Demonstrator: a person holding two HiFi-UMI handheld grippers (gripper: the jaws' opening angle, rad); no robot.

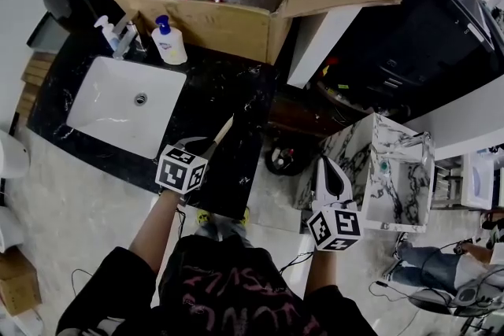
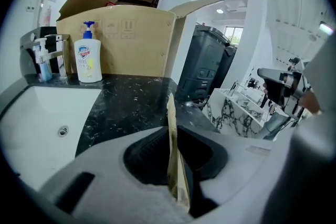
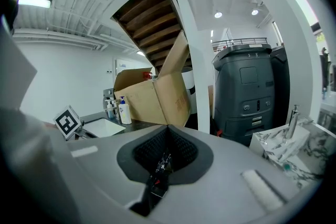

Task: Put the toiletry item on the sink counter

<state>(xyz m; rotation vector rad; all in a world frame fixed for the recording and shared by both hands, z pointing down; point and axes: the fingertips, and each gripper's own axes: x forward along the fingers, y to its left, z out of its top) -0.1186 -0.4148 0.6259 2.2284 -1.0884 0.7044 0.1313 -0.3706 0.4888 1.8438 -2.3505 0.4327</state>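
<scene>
A thin, flat tan toiletry packet sticks out of my left gripper over the black marble sink counter, near its front right corner. In the left gripper view the packet stands on edge between the jaws of that gripper. It leans on the left jaw and a dark gap shows on its right, so the pads do not press on it. My right gripper hangs off the counter over the floor; its jaws meet with nothing held.
A white basin is set into the counter's left part. Behind it stand a faucet, a small bottle and a soap pump bottle. An open cardboard box fills the back. A small marble stand is at the right.
</scene>
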